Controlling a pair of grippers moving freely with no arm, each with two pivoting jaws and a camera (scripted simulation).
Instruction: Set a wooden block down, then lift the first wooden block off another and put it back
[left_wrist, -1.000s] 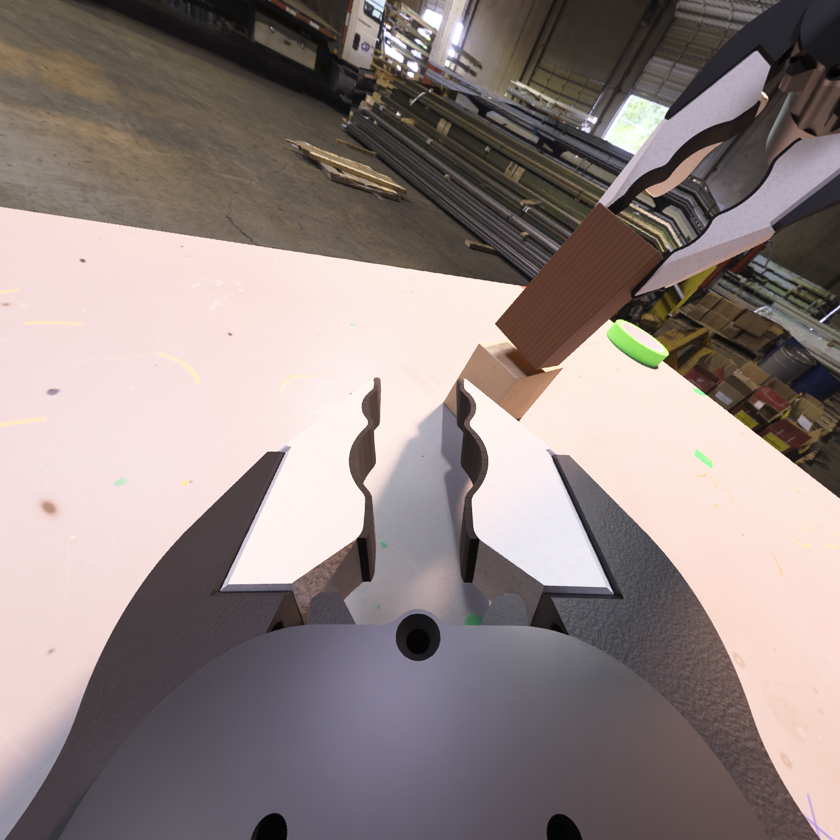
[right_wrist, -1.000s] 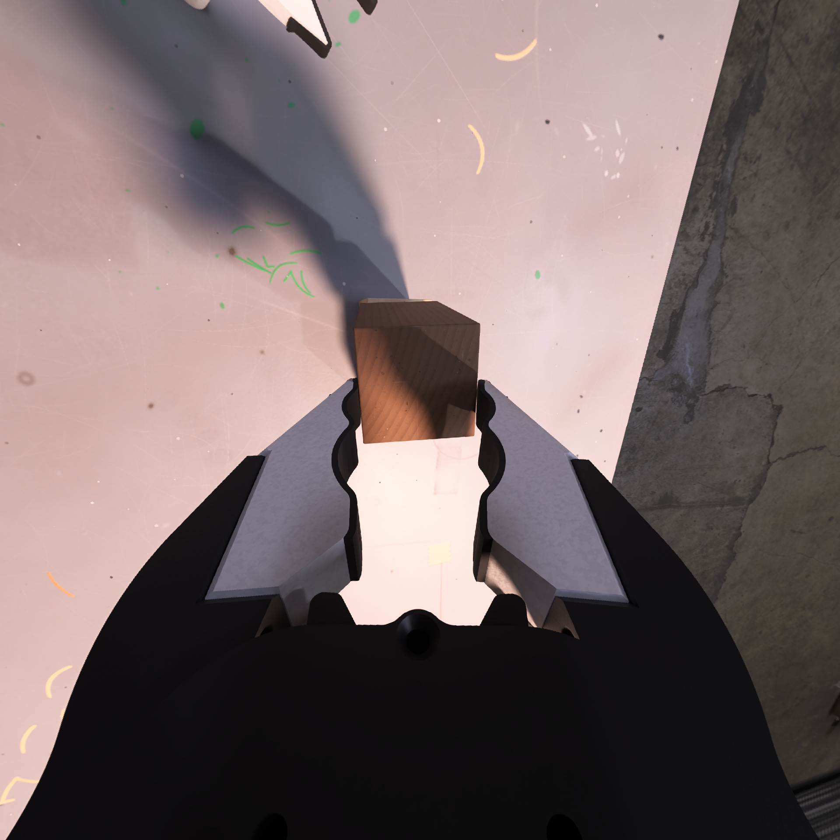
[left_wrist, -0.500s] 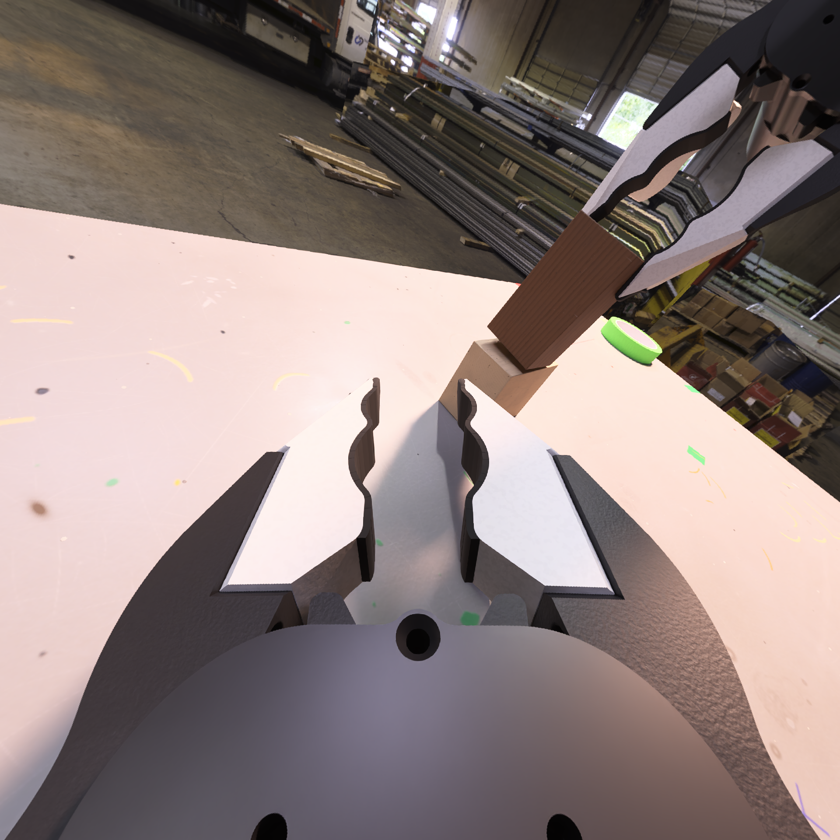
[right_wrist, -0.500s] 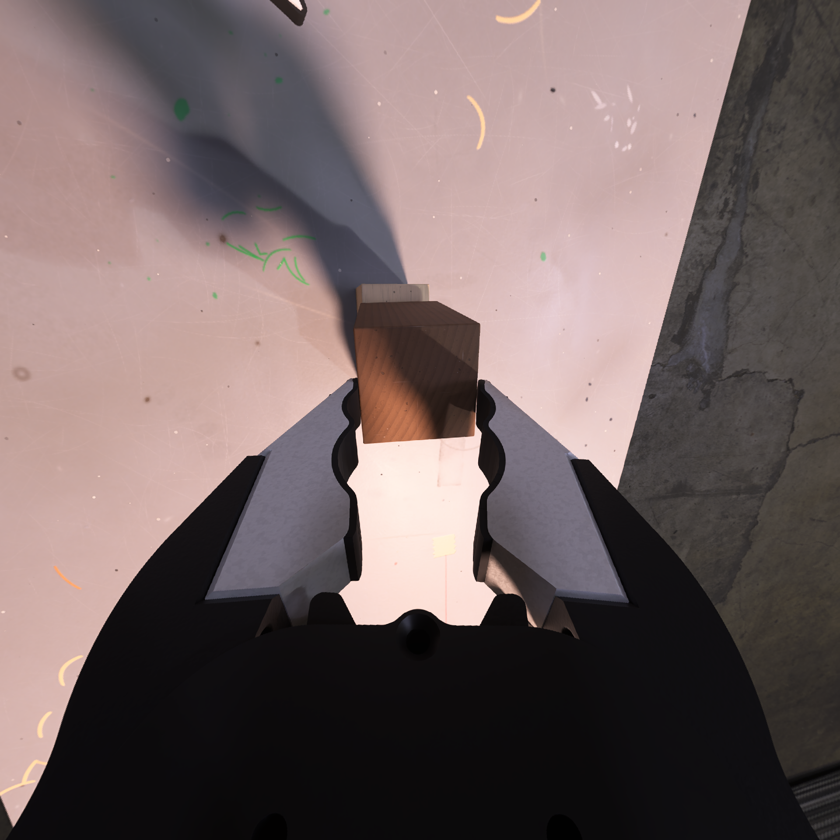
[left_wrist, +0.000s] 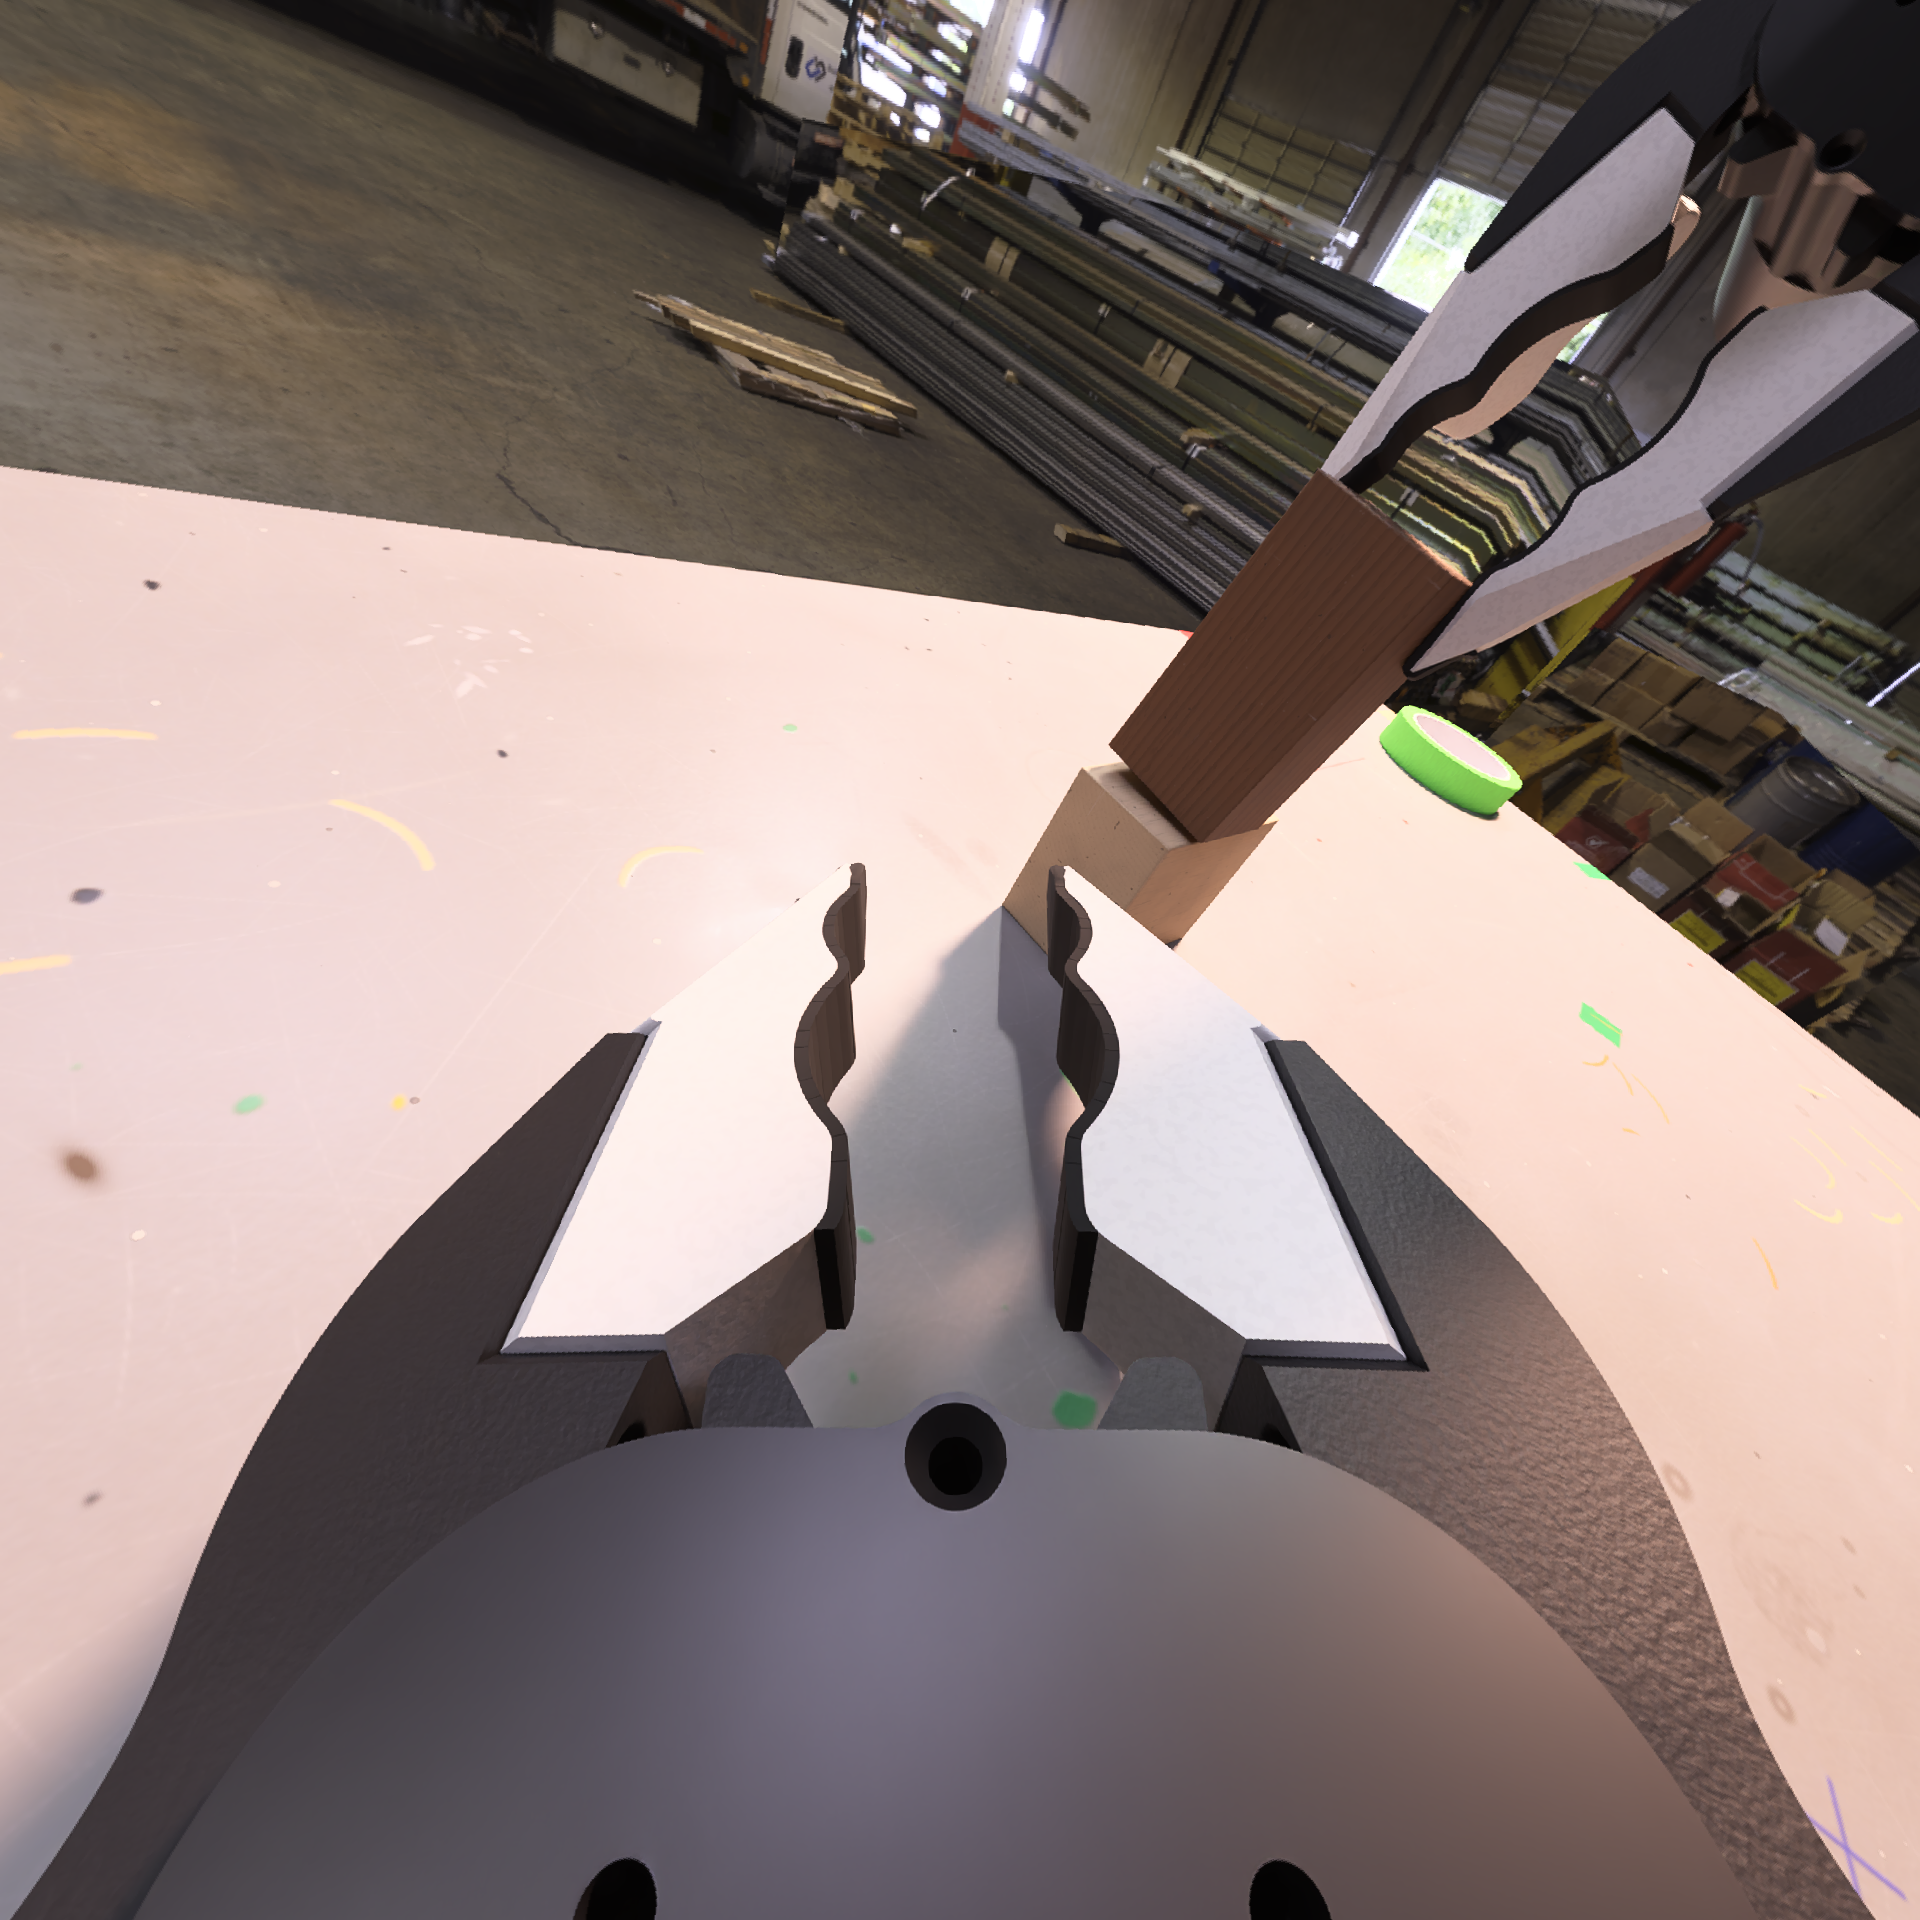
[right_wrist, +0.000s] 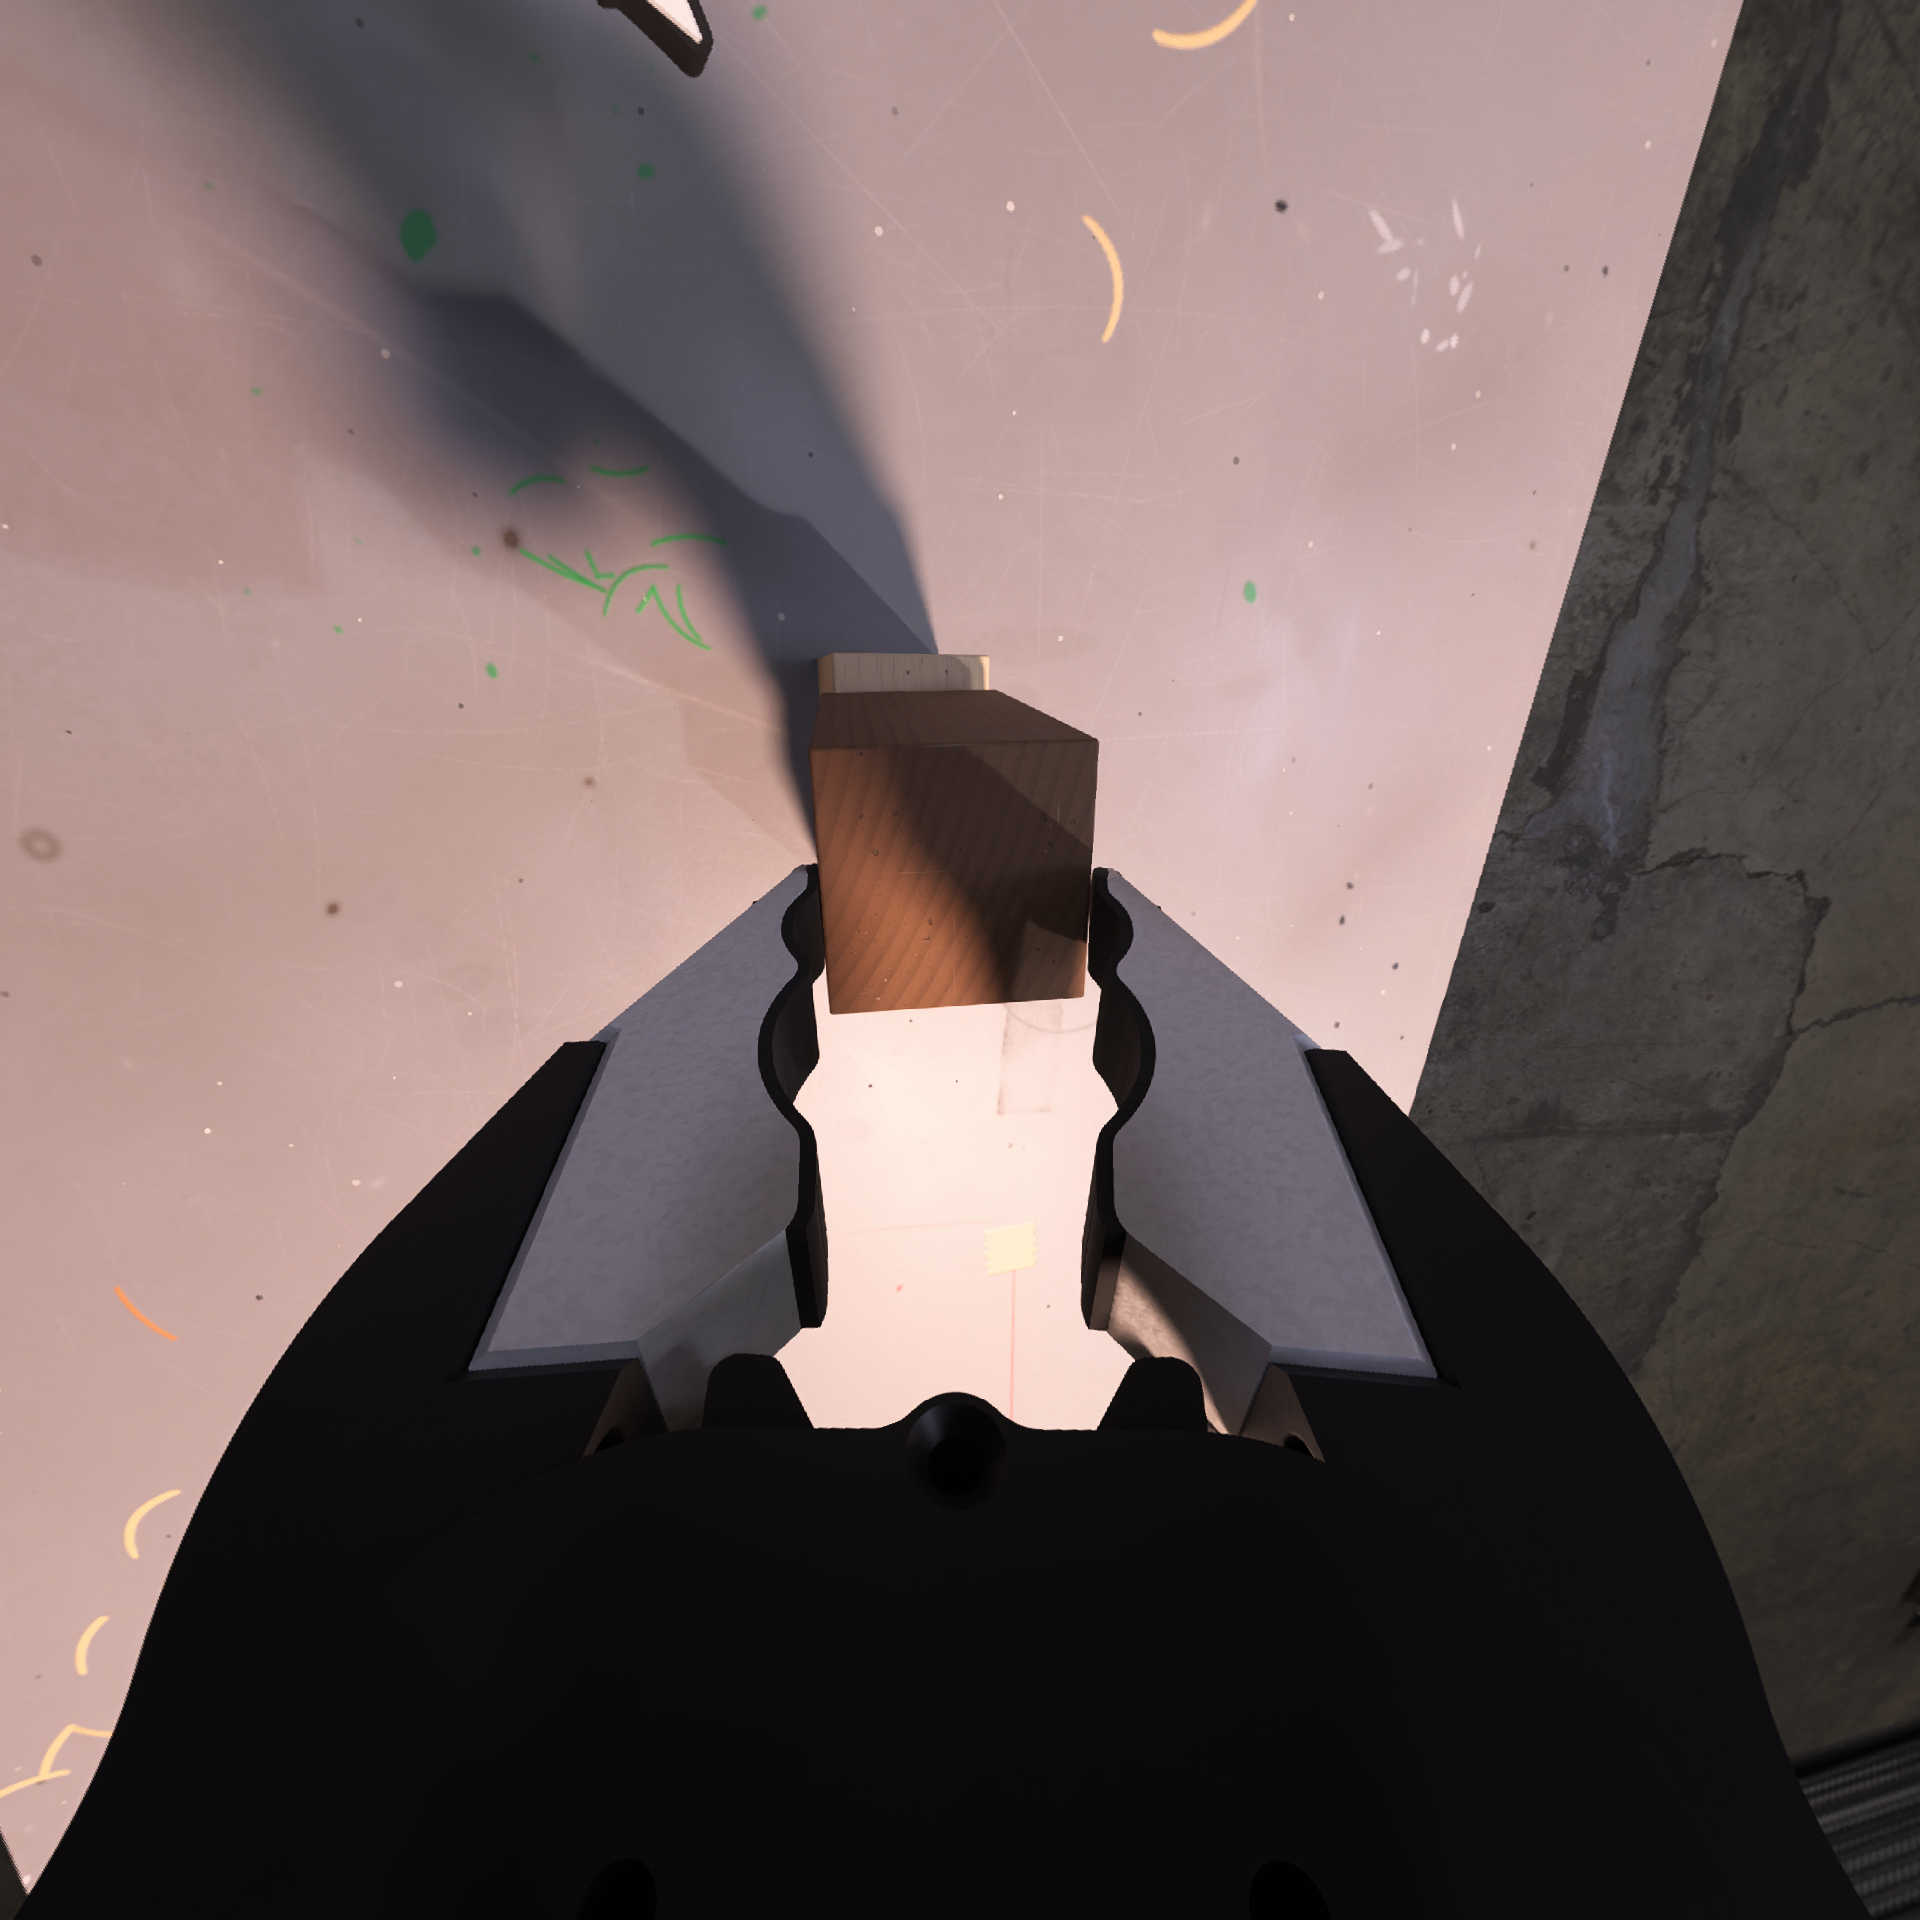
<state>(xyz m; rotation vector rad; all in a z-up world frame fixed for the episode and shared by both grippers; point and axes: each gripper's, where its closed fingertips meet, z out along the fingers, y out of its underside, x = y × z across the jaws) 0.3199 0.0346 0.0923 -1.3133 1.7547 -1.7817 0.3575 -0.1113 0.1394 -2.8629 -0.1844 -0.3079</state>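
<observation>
My right gripper (right_wrist: 951, 883) is shut on a dark brown wooden block (right_wrist: 956, 862) and points down at the table. A light wooden block (right_wrist: 899, 670) shows as a sliver just beyond the dark one. In the left wrist view the dark block (left_wrist: 1278, 686) hangs tilted in the right gripper (left_wrist: 1403, 561), its lower corner at the top of the light block (left_wrist: 1122, 862); I cannot tell if they touch. My left gripper (left_wrist: 956, 894) is open and empty, low over the table, its right fingertip just in front of the light block.
The pale table (left_wrist: 416, 727) is speckled with paint marks. A green tape roll (left_wrist: 1449, 769) lies near its far right edge. The table edge and the concrete floor (right_wrist: 1662, 935) lie close to the right of the blocks. The left gripper's fingertip (right_wrist: 675, 21) shows at the top.
The dark block, held by the right gripper, has shifted so the light block under it now shows beyond it. The left gripper has drawn back slightly and stays open.
</observation>
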